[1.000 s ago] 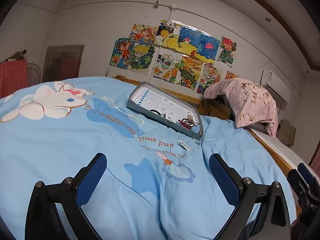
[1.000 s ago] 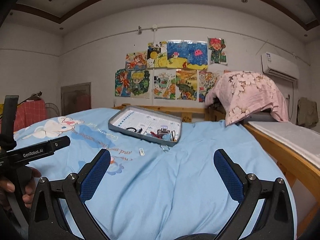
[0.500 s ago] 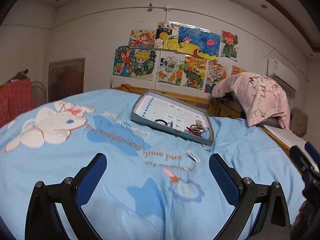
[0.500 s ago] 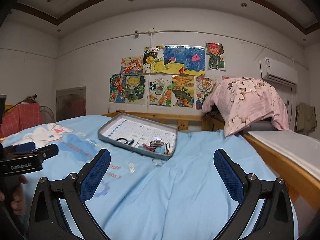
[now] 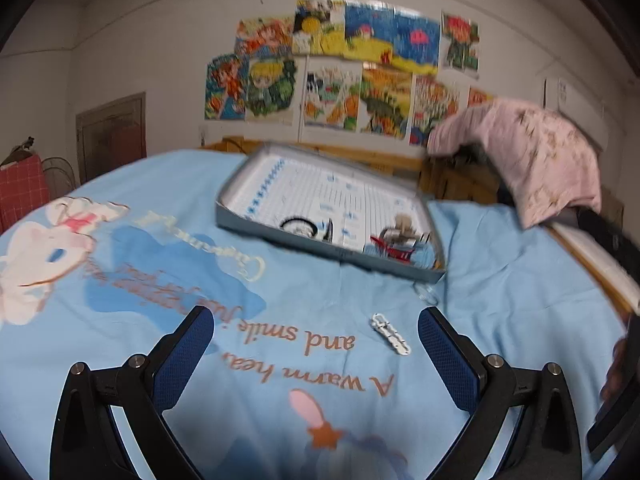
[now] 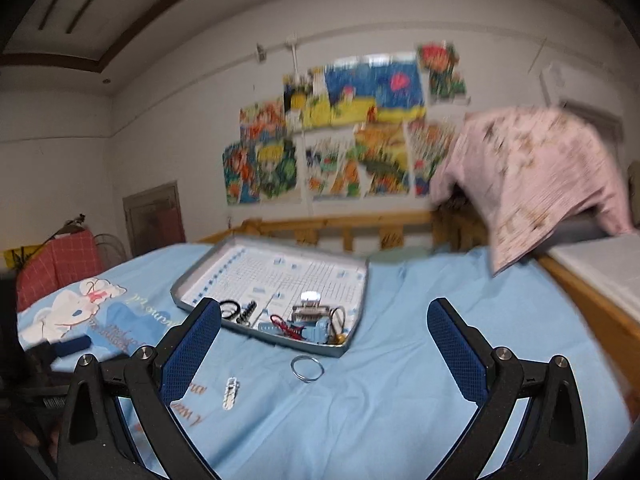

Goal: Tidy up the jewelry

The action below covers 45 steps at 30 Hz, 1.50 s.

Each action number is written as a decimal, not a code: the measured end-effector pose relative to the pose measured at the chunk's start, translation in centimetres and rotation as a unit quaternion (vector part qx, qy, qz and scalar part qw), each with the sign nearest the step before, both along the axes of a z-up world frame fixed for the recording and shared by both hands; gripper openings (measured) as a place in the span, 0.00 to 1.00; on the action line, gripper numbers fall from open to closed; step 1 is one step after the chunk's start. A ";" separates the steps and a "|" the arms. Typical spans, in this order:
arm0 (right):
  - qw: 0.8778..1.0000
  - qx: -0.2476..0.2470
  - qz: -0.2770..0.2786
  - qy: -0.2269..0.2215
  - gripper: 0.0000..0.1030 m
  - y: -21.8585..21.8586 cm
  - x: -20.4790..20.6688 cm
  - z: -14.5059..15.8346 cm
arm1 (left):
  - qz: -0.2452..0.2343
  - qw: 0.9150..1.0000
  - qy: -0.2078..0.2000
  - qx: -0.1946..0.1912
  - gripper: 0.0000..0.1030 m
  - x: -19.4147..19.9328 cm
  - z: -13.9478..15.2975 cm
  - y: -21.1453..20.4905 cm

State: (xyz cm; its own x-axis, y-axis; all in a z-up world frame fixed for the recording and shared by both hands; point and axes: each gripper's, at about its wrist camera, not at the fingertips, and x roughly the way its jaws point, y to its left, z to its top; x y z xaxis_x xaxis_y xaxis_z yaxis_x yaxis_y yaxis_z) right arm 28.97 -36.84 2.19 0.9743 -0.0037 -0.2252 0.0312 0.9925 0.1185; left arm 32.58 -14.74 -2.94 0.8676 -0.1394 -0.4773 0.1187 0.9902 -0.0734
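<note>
While the bed (image 5: 500, 248) carries everything, the grey tray (image 5: 276, 232) lies toward its far edge; the white clip (image 5: 391, 333) lies ahead of the wide, empty left gripper (image 5: 316, 344), long axis slanting right; the ring (image 6: 307, 367) lies nearer the wide, empty right gripper (image 6: 324, 344); bedspread lettering reads "A warm hea… and smile".

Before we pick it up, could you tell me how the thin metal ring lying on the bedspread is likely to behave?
The ring looks like thin wire, so probably light and stiff. It lies flat on the soft bedspread, so pads may struggle to get under it. Stood on edge, it could roll.
</note>
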 end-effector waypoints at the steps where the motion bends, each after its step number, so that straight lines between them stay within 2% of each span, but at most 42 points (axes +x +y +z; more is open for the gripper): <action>1: 1.000 0.007 0.007 0.008 0.98 -0.3 1.5 -0.3 | -0.005 1.000 0.012 0.008 1.00 1.0 -0.7 -0.6; 6: 0.998 0.003 0.044 0.042 0.98 -0.1 6.5 -2.7 | -0.024 0.998 0.049 0.016 1.00 3.8 -3.0 -2.1; 12: 0.995 0.022 0.067 0.074 0.97 -0.4 10.4 -6.4 | -0.035 0.997 0.063 0.017 1.00 5.7 -4.4 -3.0; 13: 0.994 0.025 0.073 0.078 0.94 -0.4 11.0 -6.8 | -0.038 0.997 0.065 0.018 0.98 5.9 -4.6 -3.2; 16: 0.991 0.039 0.089 0.094 0.77 -1.0 12.5 -7.7 | -0.051 0.996 0.072 0.023 0.87 6.4 -5.0 -3.8; 21: 0.981 0.066 0.124 0.131 0.70 -1.5 14.2 -9.9 | -0.083 0.993 0.077 0.026 0.67 6.7 -5.6 -4.6; 24: 0.977 0.061 0.137 0.149 0.69 -0.8 14.8 -11.0 | -0.100 0.991 0.081 0.030 0.53 6.8 -6.2 -5.1; 26: 0.975 0.058 0.144 0.159 0.69 -0.3 15.0 -11.5 | -0.110 0.989 0.089 0.038 0.39 7.0 -6.5 -5.5; 31: 0.970 0.055 0.150 0.181 0.69 0.3 16.1 -12.7 | -0.117 0.987 0.105 0.039 0.29 7.6 -6.9 -5.8; 34: 0.966 0.061 0.155 0.195 0.64 0.2 16.6 -13.4 | -0.117 0.986 0.113 0.035 0.25 8.1 -7.2 -5.7; 45: 0.959 0.061 0.160 0.224 0.62 0.8 17.6 -15.2 | -0.115 0.985 0.128 0.013 0.24 9.1 -8.7 -5.3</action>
